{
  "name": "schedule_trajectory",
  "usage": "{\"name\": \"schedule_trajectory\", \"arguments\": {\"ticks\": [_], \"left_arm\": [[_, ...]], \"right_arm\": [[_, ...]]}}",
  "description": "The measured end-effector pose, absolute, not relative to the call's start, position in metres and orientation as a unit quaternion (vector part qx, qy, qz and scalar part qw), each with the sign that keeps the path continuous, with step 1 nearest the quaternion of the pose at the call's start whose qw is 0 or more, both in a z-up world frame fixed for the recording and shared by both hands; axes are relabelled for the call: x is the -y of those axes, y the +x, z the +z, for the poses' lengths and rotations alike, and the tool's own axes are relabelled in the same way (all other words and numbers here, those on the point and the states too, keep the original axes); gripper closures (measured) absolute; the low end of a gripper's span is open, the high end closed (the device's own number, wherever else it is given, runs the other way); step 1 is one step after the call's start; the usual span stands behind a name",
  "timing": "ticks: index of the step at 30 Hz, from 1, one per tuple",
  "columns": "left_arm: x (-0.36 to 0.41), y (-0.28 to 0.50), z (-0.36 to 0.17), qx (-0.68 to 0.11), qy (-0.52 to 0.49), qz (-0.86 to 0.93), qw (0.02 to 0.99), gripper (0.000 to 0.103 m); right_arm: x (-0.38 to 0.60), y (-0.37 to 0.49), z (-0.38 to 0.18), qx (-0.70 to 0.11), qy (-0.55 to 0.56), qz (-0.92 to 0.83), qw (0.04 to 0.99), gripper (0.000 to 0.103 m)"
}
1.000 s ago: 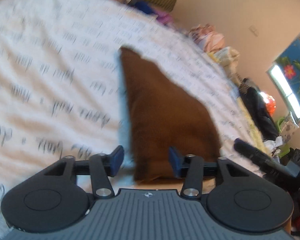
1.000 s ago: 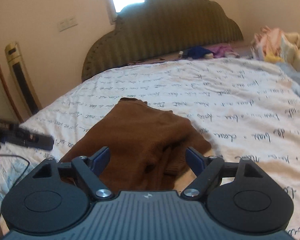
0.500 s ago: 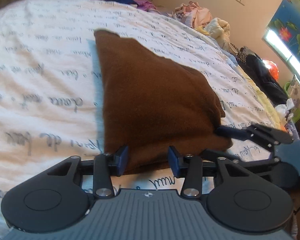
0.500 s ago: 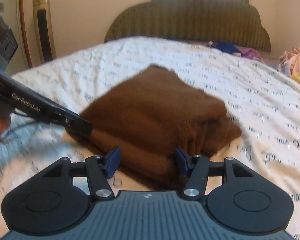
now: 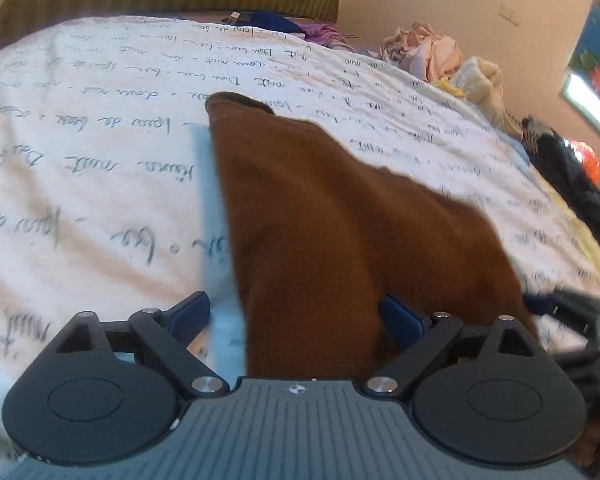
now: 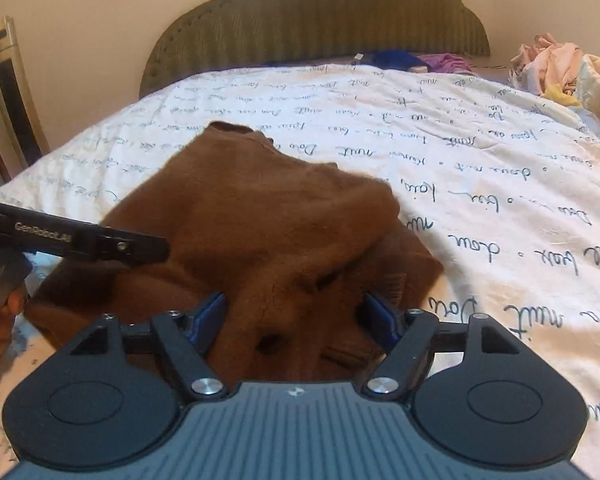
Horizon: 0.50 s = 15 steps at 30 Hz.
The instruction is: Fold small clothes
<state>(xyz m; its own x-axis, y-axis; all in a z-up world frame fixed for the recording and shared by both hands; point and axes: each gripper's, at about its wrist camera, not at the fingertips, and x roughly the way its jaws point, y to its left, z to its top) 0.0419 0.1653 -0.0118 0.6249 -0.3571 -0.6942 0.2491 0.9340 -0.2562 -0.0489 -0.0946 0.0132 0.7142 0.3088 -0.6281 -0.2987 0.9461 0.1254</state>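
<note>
both jaws wide, gripping nothing: left gripper and right gripper straddle near hem of brown garment; close on corners evenly, then fold toward headboard.

Brown garment on white bedsheet patterned with dark handwritten script.
</note>
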Motion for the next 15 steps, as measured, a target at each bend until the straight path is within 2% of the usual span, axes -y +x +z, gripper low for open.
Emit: {"name": "schedule_trajectory", "arguments": {"ticks": [5,7,10,12,13,15], "left_arm": [[-0.186,-0.003,0.02,-0.366,-0.078,-0.172,0.911,0.01],[-0.182,-0.011,0.016,-0.383,-0.046,-0.169,0.907,0.011],[-0.181,-0.022,-0.001,-0.41,-0.007,-0.147,0.9,0.013],[-0.191,-0.039,0.006,-0.398,-0.024,-0.148,0.905,0.006],[-0.196,-0.05,0.011,-0.389,-0.032,-0.147,0.909,0.003],[-0.204,-0.073,0.02,-0.373,-0.039,-0.148,0.915,0.001]], "right_arm": [[0.083,-0.085,0.025,-0.323,0.005,0.184,0.928,0.028],[0.068,-0.09,0.008,-0.338,-0.059,0.166,0.925,0.026],[0.077,-0.103,0.013,-0.331,-0.022,0.154,0.931,0.025],[0.083,-0.119,0.025,-0.326,0.016,0.139,0.935,0.024],[0.085,-0.128,0.028,-0.324,0.032,0.136,0.936,0.019],[0.085,-0.146,0.03,-0.324,0.04,0.132,0.936,0.017]]}}
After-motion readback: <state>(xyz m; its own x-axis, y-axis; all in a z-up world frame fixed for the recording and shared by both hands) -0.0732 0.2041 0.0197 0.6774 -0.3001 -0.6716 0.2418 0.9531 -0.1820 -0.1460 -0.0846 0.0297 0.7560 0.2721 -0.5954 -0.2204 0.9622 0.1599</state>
